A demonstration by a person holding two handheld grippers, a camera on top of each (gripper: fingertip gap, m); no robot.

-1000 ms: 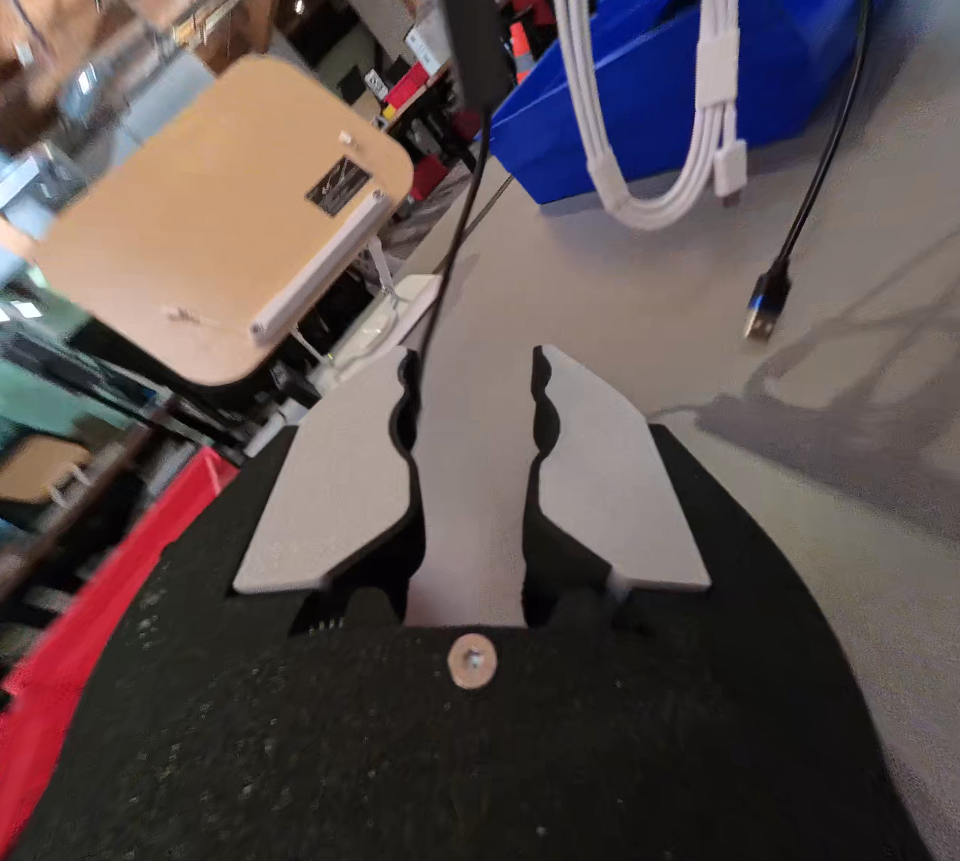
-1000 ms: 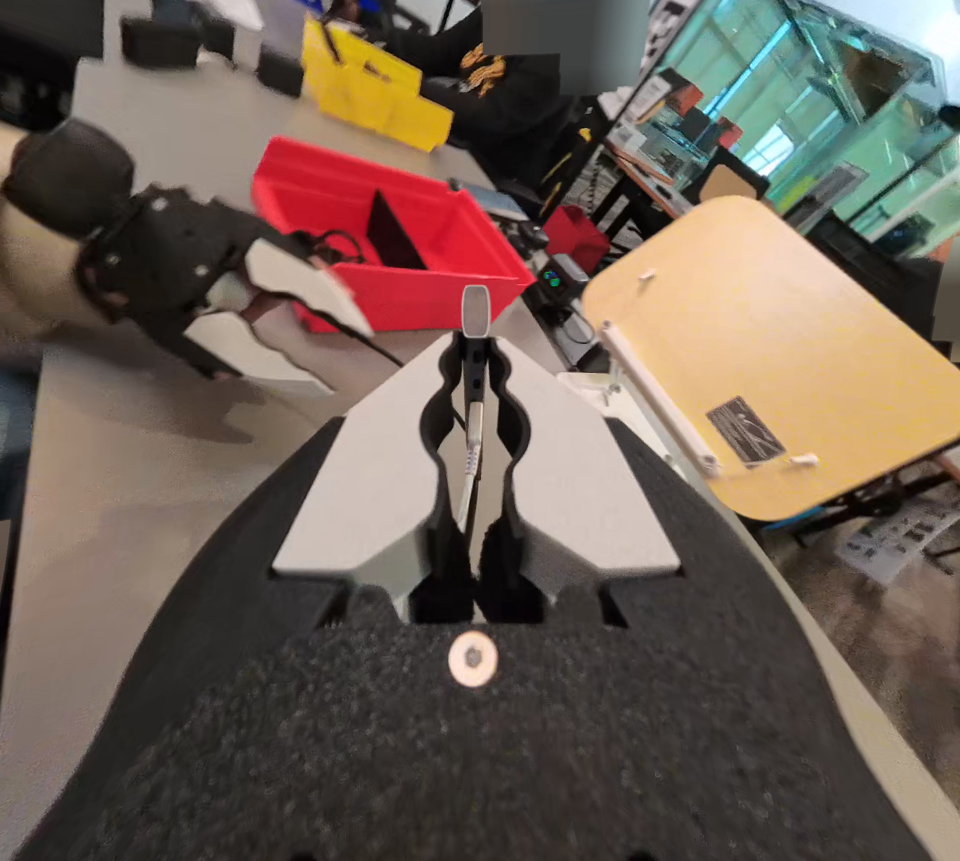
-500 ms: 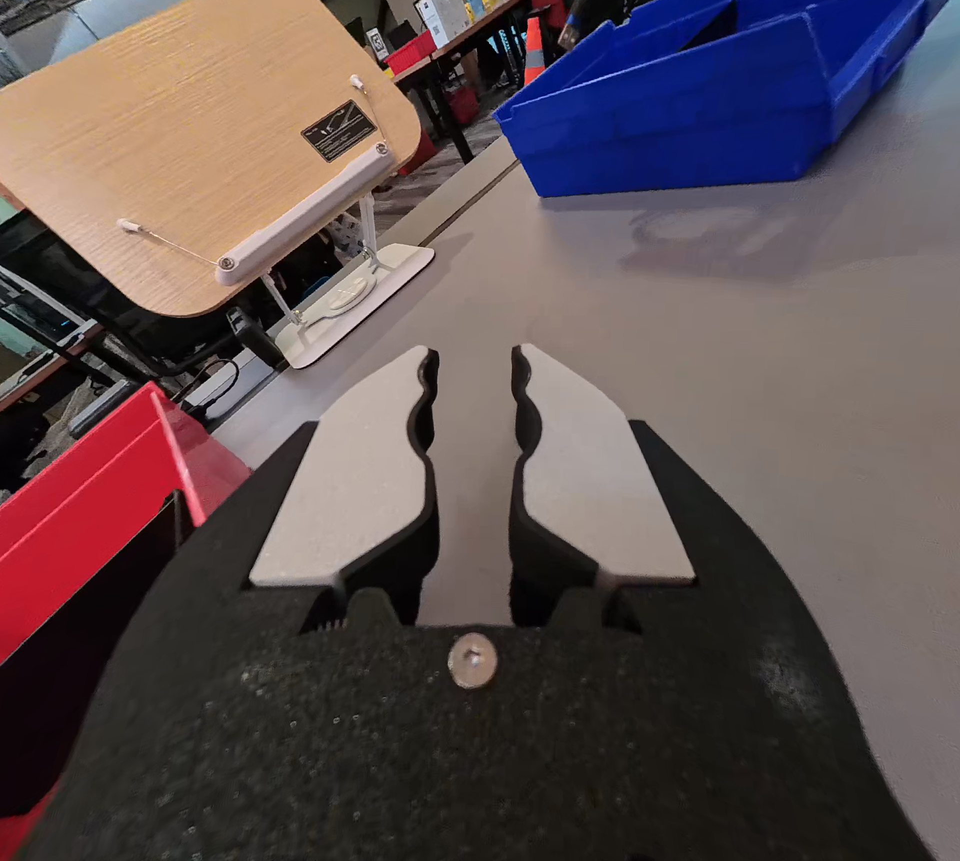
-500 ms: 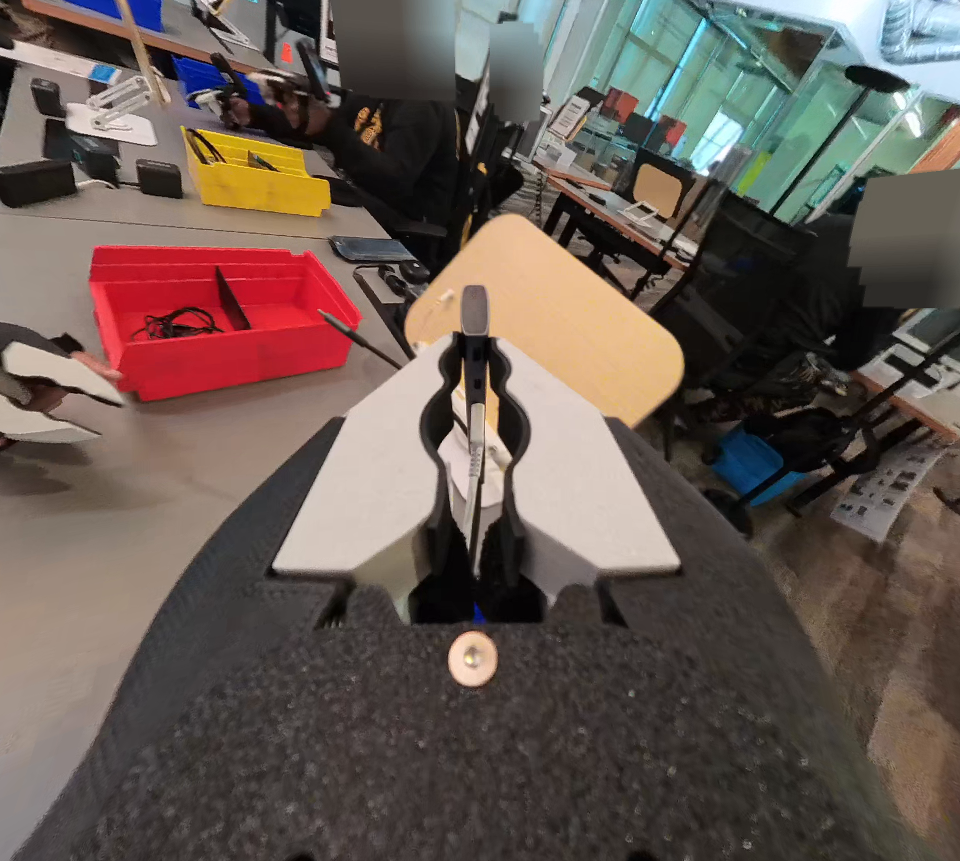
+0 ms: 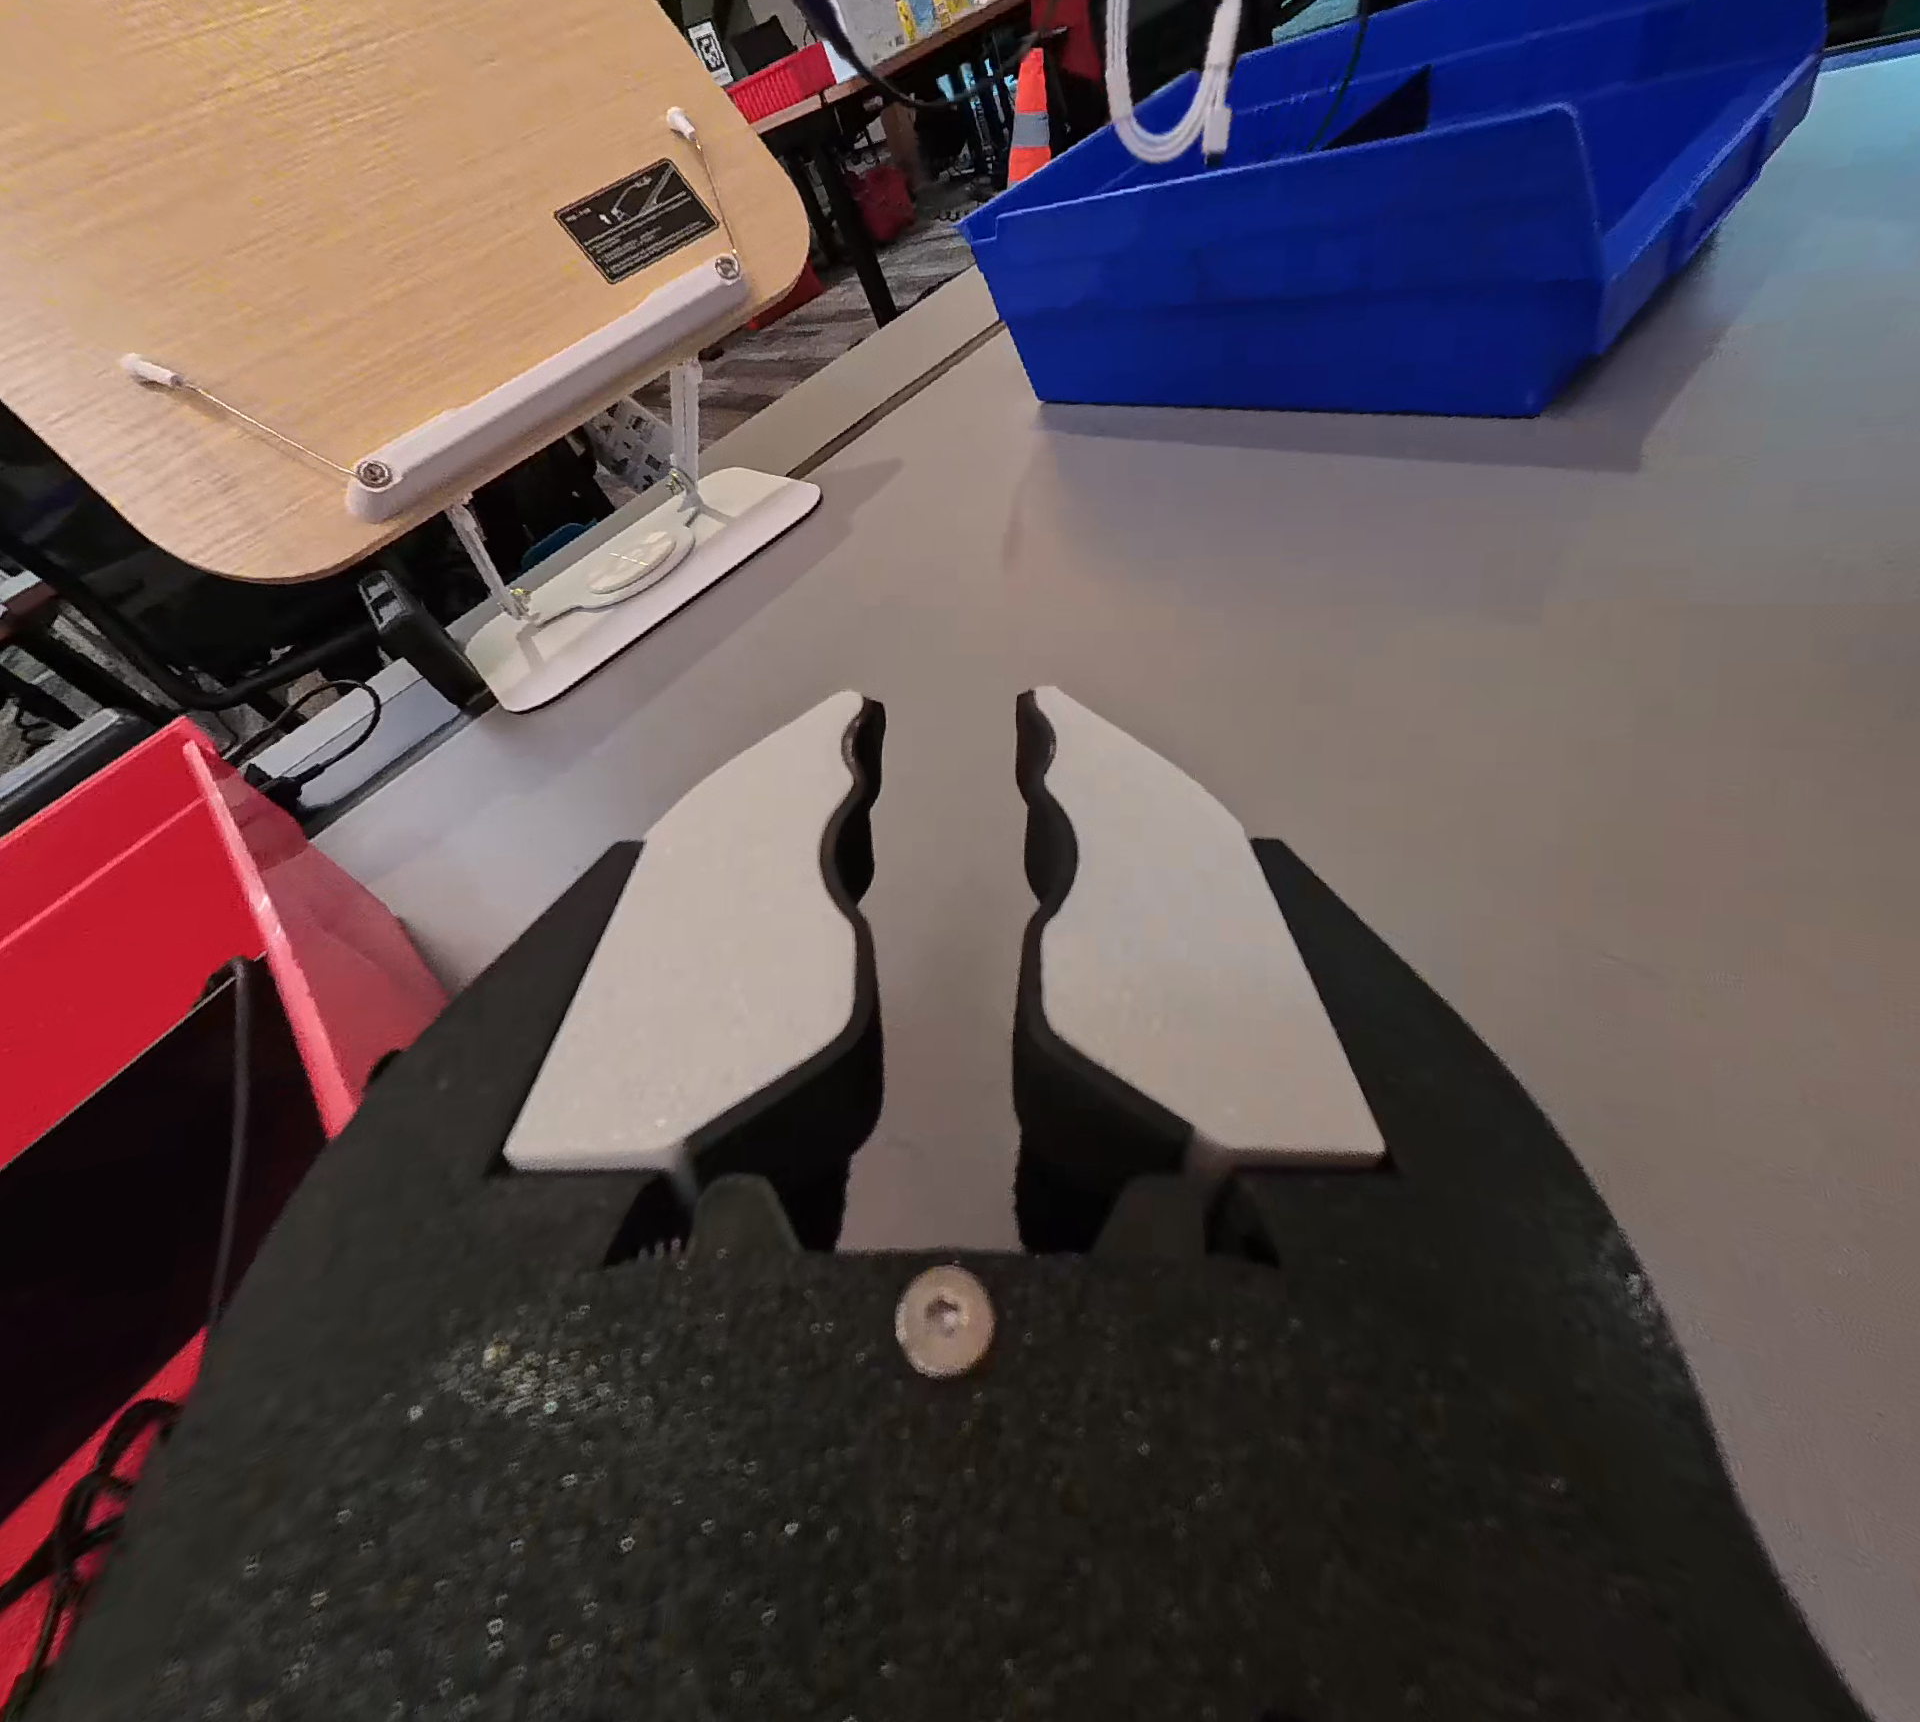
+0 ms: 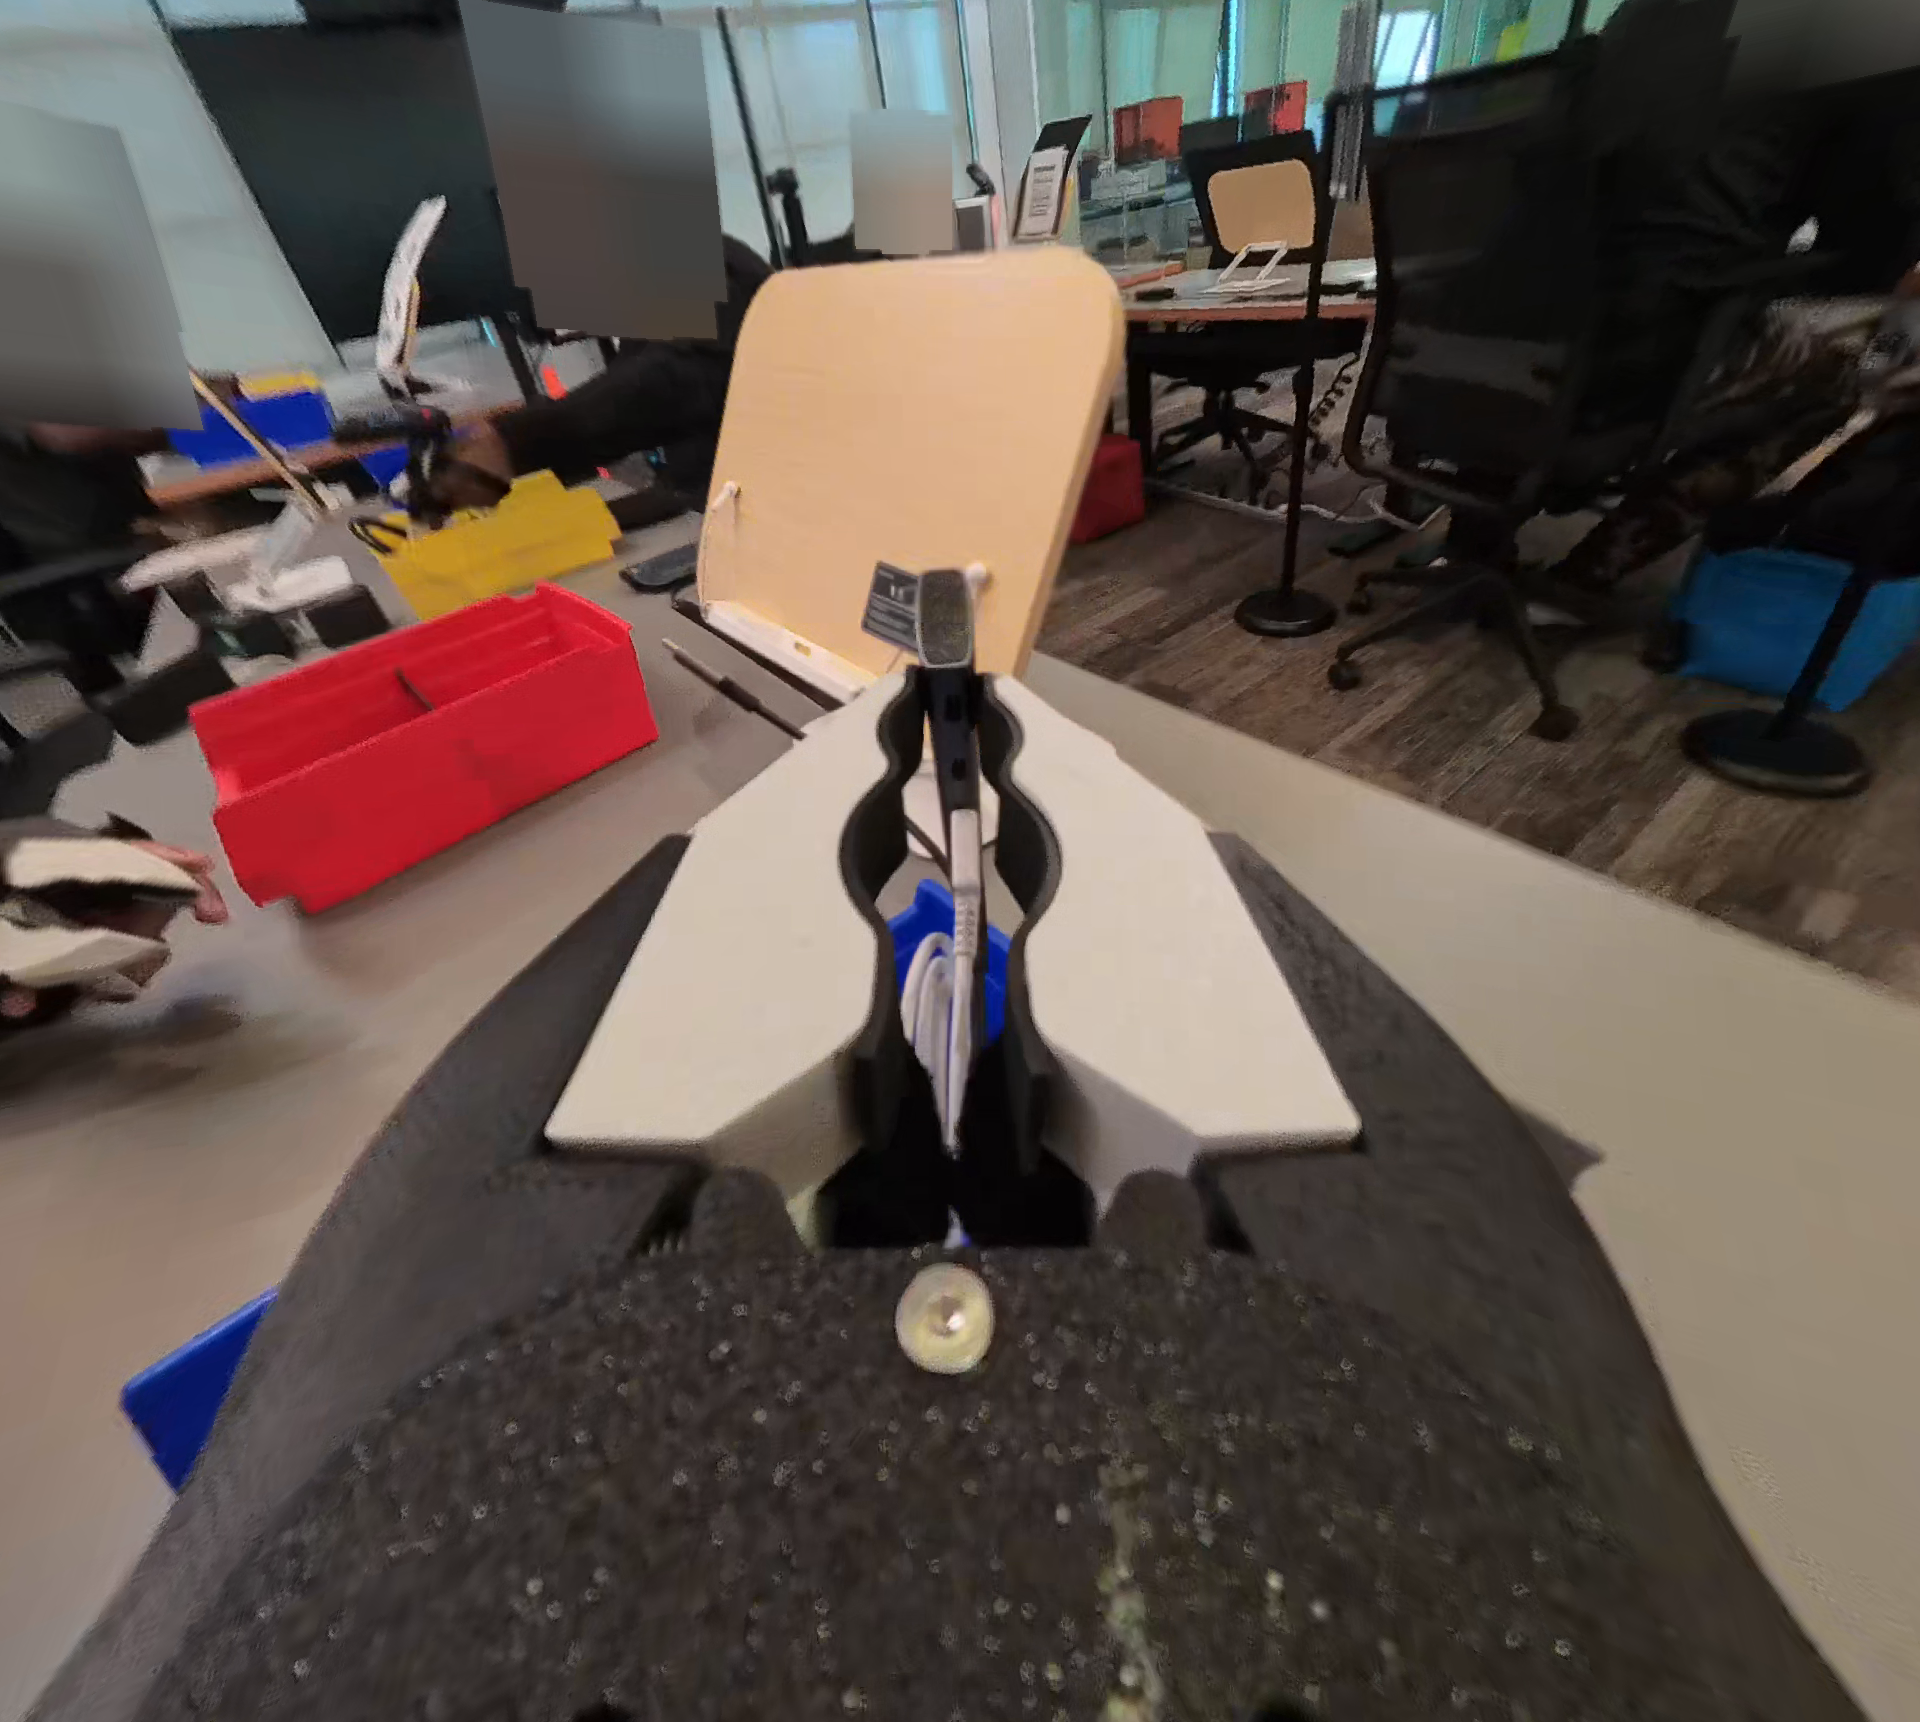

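The right gripper (image 6: pixel 948 685) is clamped on a USB plug (image 6: pixel 943 633), which stands up past the fingertips, its white cable (image 6: pixel 940 1018) hanging in a bundle between the fingers over the blue bin (image 6: pixel 935 919) at the worktop's (image 5: pixel 1455 685) right side. The left gripper (image 5: pixel 950 716) holds nothing, jaws narrowly parted, low over the worktop's middle. The red bin (image 5: pixel 125 893) lies just beside it at the left edge, and the wooden book stand (image 5: pixel 343 197) sits at the far edge.
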